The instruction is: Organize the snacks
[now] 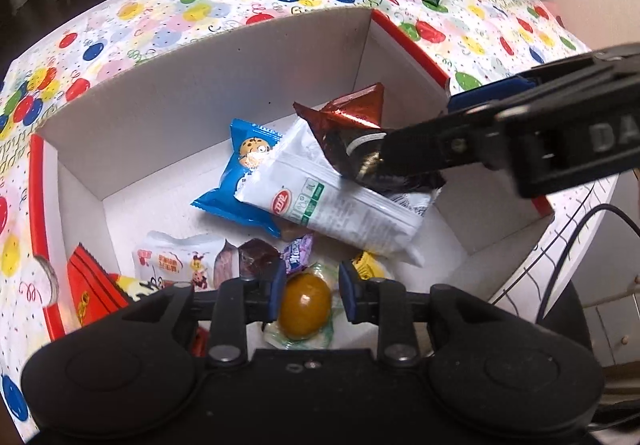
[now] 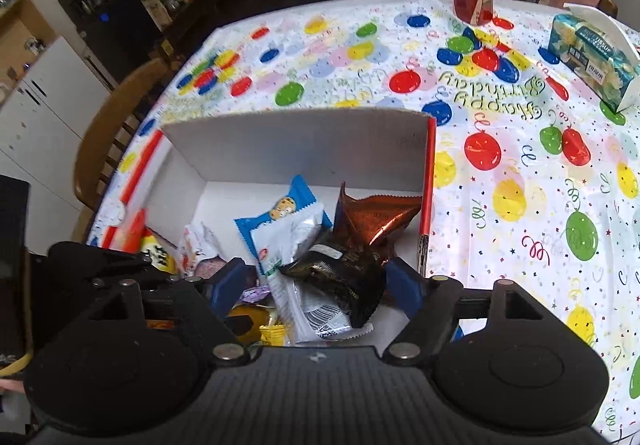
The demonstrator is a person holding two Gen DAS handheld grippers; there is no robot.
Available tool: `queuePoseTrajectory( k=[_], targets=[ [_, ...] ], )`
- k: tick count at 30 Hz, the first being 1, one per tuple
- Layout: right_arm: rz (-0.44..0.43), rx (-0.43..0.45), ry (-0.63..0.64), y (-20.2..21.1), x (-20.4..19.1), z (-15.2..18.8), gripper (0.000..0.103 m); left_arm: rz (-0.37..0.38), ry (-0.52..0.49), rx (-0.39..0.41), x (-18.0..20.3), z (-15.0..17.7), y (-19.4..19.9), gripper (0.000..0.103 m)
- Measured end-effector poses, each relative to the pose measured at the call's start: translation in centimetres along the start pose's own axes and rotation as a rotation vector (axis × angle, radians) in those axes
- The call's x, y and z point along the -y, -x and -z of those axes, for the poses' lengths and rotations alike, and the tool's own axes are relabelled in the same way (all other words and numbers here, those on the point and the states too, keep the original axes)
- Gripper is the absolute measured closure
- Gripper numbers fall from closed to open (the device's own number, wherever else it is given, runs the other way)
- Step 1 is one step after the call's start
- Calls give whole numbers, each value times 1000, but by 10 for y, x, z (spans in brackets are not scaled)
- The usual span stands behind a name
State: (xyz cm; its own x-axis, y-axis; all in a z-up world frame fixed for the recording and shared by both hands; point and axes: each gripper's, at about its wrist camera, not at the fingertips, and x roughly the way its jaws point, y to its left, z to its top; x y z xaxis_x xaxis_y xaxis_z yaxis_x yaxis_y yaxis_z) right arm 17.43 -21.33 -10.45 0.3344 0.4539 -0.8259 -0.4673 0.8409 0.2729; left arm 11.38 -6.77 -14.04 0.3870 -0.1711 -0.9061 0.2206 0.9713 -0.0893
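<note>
Most snacks already lie in the box. The right hand-held gripper gapes around a dark packet, unclamped. The left hand-held gripper hangs open, empty, over an egg.

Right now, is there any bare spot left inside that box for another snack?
Yes: the box floor is bare along its far wall, behind the blue cookie packet, and in the right near corner. The near left side is crowded with small packets, around the wrapped egg.
</note>
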Motion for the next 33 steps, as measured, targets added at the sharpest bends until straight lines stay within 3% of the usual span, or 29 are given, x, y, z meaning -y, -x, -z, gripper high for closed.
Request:
queuePoseTrajectory(
  k=[5, 7, 12, 13, 16, 33],
  targets=[
    [-12, 46, 21, 21, 2, 7, 20, -15, 40, 43, 7, 2, 13, 65],
    [-23, 58, 26, 30, 3, 11, 20, -24, 62, 63, 9, 4, 19, 45],
    [-39, 96, 46, 48, 4, 19, 19, -67, 85, 125, 17, 8, 38, 28],
    [-43, 102, 51, 51, 3, 20, 13, -74, 94, 139, 17, 10, 42, 24],
    [-47, 133, 73, 63, 0, 27, 2, -88, 128, 179, 18, 13, 54, 19],
    [-45, 323, 92, 126, -18, 58, 0, -205, 228, 390, 34, 40, 135, 1]
  ],
)
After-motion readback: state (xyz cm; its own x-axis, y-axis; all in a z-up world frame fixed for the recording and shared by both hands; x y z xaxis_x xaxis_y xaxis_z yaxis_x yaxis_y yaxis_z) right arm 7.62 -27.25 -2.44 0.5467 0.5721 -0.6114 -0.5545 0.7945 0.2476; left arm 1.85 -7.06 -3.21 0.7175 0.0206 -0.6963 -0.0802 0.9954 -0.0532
